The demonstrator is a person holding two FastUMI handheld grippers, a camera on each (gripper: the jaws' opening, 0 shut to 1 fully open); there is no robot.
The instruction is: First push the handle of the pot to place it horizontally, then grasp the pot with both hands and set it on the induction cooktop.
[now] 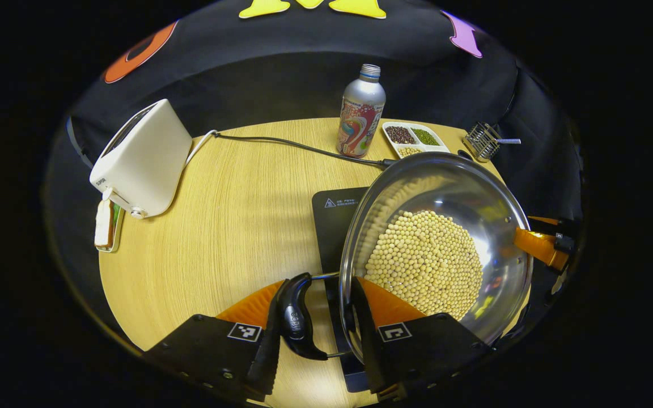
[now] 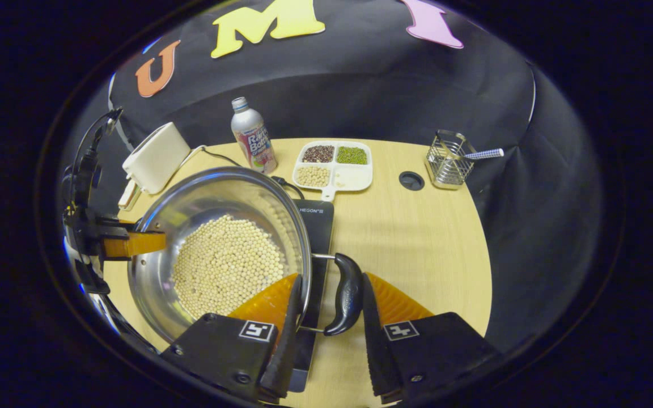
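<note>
The steel pot, holding a layer of pale soybeans, hangs over or rests on the black induction cooktop; I cannot tell which. My left gripper is shut on the pot's black side handle, one finger outside the handle and the other inside the rim. In the right gripper view, my right gripper is shut the same way on the opposite black handle of the pot. Each gripper also appears at the pot's far rim in the other's view: right gripper, left gripper.
On the round wooden table stand a white toaster, a drink bottle, a divided dish of beans and a wire holder. The cooktop's cable runs along the back. The table's right half is bare wood.
</note>
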